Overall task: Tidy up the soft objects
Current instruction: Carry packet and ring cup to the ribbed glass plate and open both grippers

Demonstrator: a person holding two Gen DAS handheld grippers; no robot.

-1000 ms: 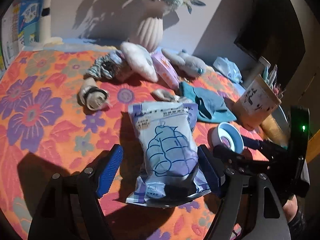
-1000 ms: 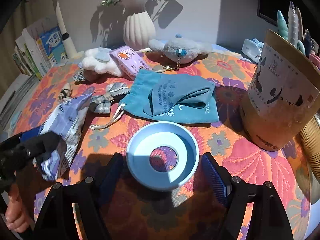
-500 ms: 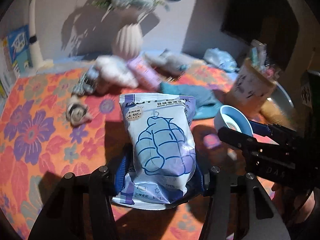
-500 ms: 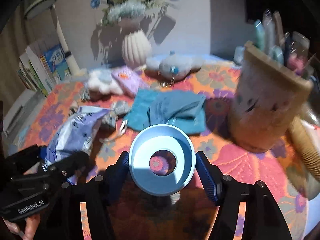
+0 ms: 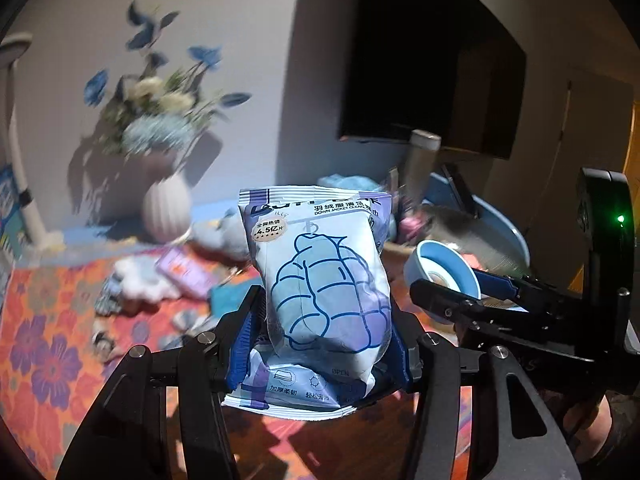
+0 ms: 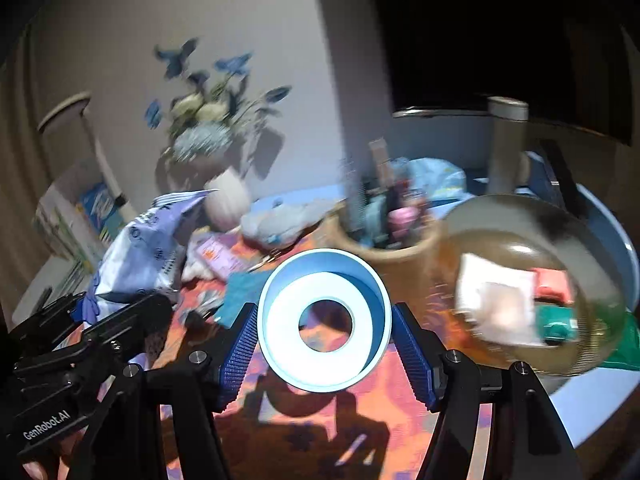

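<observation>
The left gripper (image 5: 320, 344) is clamped on a soft wipes pack (image 5: 320, 280); its blue pads (image 5: 240, 344) press on the lower part of the pack from both sides, and the pack stands up in the air, clear of the floral cloth (image 5: 44, 344). The right gripper (image 6: 325, 336) is clamped on a light blue ring (image 6: 324, 320), held by its rim between the pads, also off the cloth. Both pairs of jaws have just been closing on these things, and each now has its thing firmly between them.

The step in hand, I judge, is to carry both things to a place where they belong. The pack is soft and only its lower part is pinched, so the top can swing; it is better to move it slowly and keep it upright. The two grippers are near each other, so they should keep apart during the carry.

Further on, a brown pen holder (image 6: 384, 248) and a woven basket (image 6: 532, 280) with small packets stand beside the ring's path. The basket looks like a fitting place, but I cannot tell for sure. At the back a white vase (image 5: 166, 208) with flowers stands by the wall; keep clear of it.
</observation>
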